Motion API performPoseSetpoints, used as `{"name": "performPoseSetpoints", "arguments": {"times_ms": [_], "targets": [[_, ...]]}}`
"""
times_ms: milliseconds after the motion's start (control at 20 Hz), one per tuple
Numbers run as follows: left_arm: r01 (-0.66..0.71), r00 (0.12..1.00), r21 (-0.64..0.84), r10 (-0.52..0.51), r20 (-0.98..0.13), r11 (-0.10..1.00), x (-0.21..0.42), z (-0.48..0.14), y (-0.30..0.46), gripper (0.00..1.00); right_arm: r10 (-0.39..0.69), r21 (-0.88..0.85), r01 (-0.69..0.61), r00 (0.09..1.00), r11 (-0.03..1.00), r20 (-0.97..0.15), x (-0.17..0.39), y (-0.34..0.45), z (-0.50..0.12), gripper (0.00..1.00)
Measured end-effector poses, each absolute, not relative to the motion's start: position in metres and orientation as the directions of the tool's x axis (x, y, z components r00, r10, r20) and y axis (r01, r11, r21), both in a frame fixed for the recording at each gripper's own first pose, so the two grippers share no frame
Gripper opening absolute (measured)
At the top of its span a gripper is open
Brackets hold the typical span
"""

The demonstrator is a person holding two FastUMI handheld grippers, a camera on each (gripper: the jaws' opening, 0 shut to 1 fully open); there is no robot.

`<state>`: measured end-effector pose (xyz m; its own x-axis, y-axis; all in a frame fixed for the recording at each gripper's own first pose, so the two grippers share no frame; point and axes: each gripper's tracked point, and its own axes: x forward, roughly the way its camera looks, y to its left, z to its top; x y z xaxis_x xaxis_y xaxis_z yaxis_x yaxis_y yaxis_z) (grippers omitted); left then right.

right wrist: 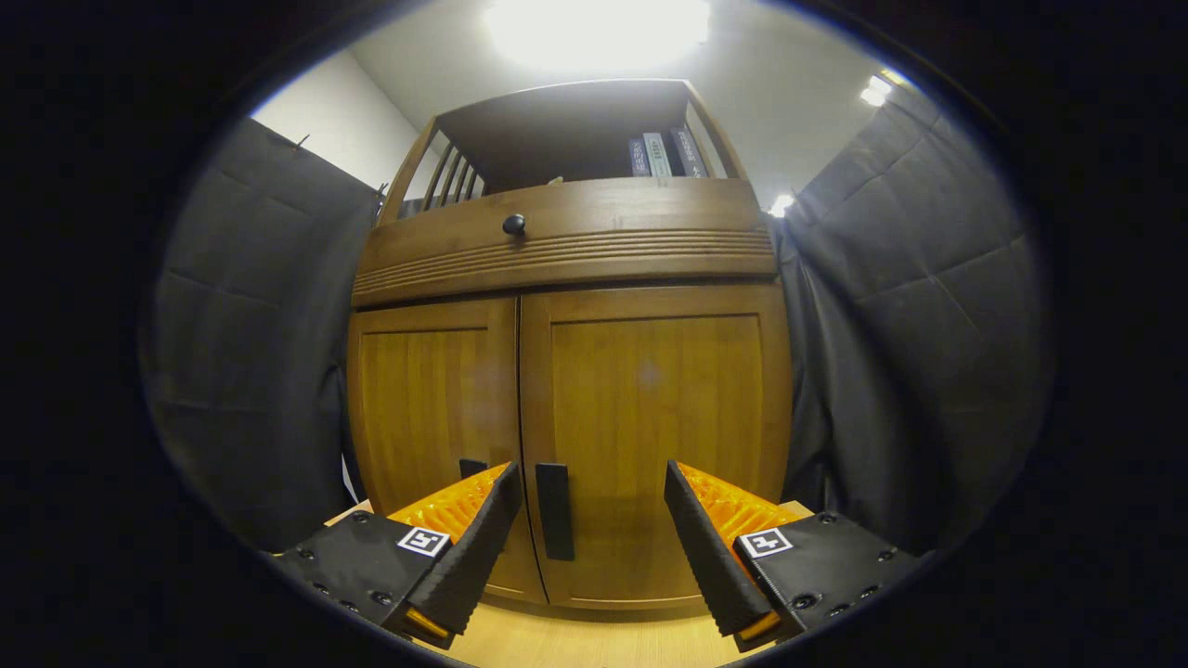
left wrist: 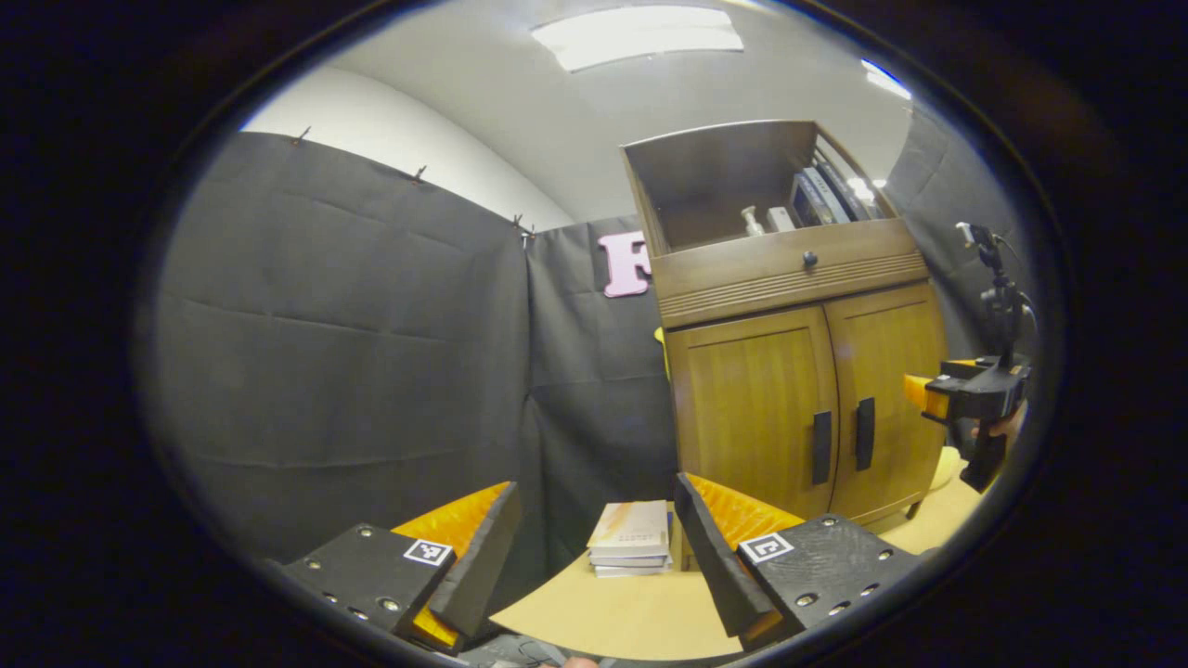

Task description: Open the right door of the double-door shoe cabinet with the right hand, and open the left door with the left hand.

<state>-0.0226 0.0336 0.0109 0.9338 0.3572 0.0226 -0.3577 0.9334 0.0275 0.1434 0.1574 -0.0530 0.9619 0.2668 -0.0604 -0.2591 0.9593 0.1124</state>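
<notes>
In the left gripper view, we see the shoe cabinet point(left wrist: 798, 371) standing well apart from our left gripper point(left wrist: 594, 547), off to its right, with both doors shut. The left door point(left wrist: 754, 413) and its dark handle point(left wrist: 821, 447) sit just beside the centre seam; the right door point(left wrist: 886, 394) lies on the seam's other side. Our left jaws are spread wide and hold nothing. A stack of books point(left wrist: 633, 538) lies on the floor left of the cabinet. The right gripper point(left wrist: 928, 397) hovers near the cabinet's right edge, held by a hand point(left wrist: 1007, 425).

In the right gripper view, the right gripper point(right wrist: 587, 529) faces the cabinet point(right wrist: 566, 371) square on and close, level with the lower half of the doors. Its jaws are released and empty, and the right door handle point(right wrist: 554, 512) shows between the 2 fingers, nearer the left one.

We judge step 1, the approach to the right door, is in hand. Next we need to ease forward, close on that handle, then pull outward.
</notes>
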Motion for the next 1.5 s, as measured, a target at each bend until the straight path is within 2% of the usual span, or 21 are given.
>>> {"name": "performPoseSetpoints", "arguments": {"times_ms": [400, 850, 1050, 1200, 1300, 1350, 1450, 1500], "targets": [[-0.455, 0.890, 0.038, 0.455, 0.018, 0.889, -0.037, 0.018, 0.049, 0.98, 0.284, 0.130, -0.269, 0.952, 0.954, -0.114, 0.178, 0.190, -0.076, 0.97], [-0.507, 0.861, 0.045, 0.508, -0.005, 0.861, -0.046, 0.019, 0.057, 0.98, 0.299, 0.105, -0.283, 0.934, 0.953, -0.195, 0.213, 0.223, -0.116, 0.98], [-0.523, 0.852, 0.046, 0.524, -0.022, 0.851, -0.045, 0.016, 0.057, 0.98, 0.296, 0.111, -0.276, 0.925, 0.955, -0.240, 0.225, 0.232, -0.132, 0.84], [-0.531, 0.846, 0.051, 0.533, -0.031, 0.846, -0.045, 0.011, 0.056, 0.98, 0.287, 0.133, -0.260, 0.920, 0.956, -0.266, 0.233, 0.234, -0.141, 0.63], [-0.534, 0.844, 0.050, 0.536, -0.034, 0.844, -0.046, 0.012, 0.056, 0.98, 0.293, 0.149, -0.260, 0.913, 0.954, -0.285, 0.235, 0.237, -0.148, 0.54], [-0.535, 0.843, 0.050, 0.537, -0.035, 0.843, -0.046, 0.013, 0.056, 0.98, 0.249, 0.126, -0.221, 0.922, 0.967, -0.295, 0.236, 0.227, -0.149, 0.54], [-0.533, 0.844, 0.051, 0.535, -0.038, 0.845, -0.046, 0.014, 0.055, 0.98, 0.266, 0.150, -0.231, 0.921, 0.961, -0.285, 0.239, 0.229, -0.147, 0.33], [-0.530, 0.846, 0.050, 0.532, -0.039, 0.847, -0.047, 0.014, 0.054, 0.98, 0.270, 0.136, -0.240, 0.921, 0.961, -0.280, 0.240, 0.229, -0.149, 0.30]]}}
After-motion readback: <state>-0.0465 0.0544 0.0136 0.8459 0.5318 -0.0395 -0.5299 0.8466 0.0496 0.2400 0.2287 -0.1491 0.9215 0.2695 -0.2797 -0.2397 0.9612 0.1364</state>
